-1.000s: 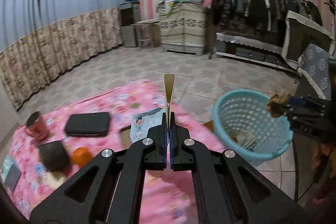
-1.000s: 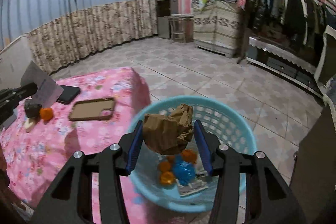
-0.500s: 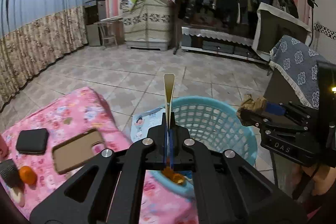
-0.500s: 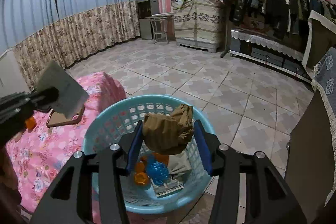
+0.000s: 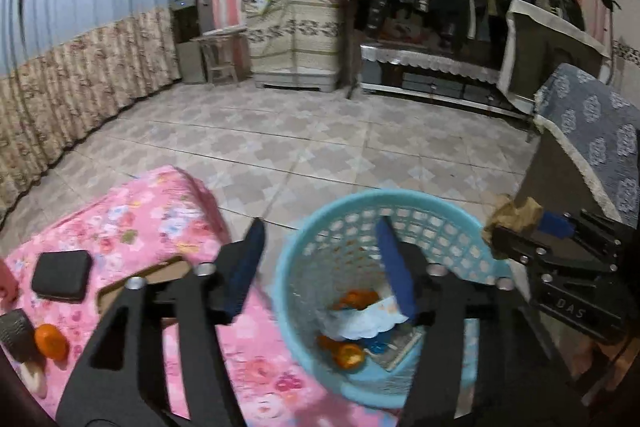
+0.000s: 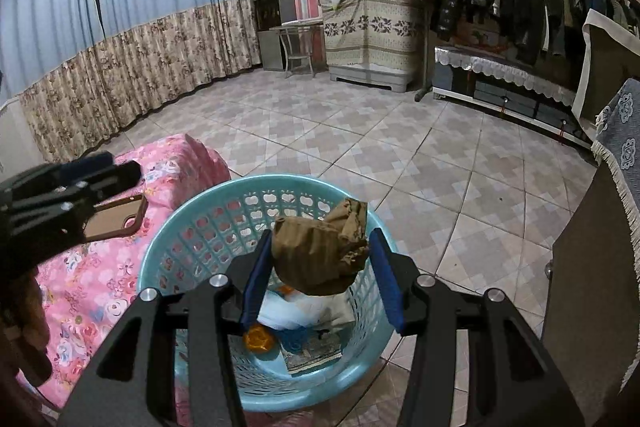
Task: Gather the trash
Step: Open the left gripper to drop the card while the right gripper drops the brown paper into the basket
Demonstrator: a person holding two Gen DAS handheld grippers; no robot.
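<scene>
— While the right gripper (image 6: 320, 269) hangs over the blue basket (image 6: 192, 223), what does it carry?

— A crumpled brown paper wad (image 6: 320, 259), pinched between its blue pads. The wad has no clear long axis; one wrinkled peak points up and toward the far rim.

— And the left gripper (image 5: 320, 267)?

— Its fingers are spread wide with nothing between them, one finger above the near corner of the pink bed (image 5: 132, 223), the other above the basket's mouth.

— What lies in the basket?

— A white paper sheet (image 5: 360, 319) on top, orange peels (image 5: 348, 355) and something blue under it, and a flat printed card against the bottom.

— On the bed?

— A brown phone case (image 6: 116, 219) lies flat near the edge that faces the basket, its long axis along that edge. A black pouch (image 5: 60, 275) sits further in, and an orange fruit (image 5: 50, 341) beside a dark cylinder (image 5: 16, 333) at the left edge.
</scene>
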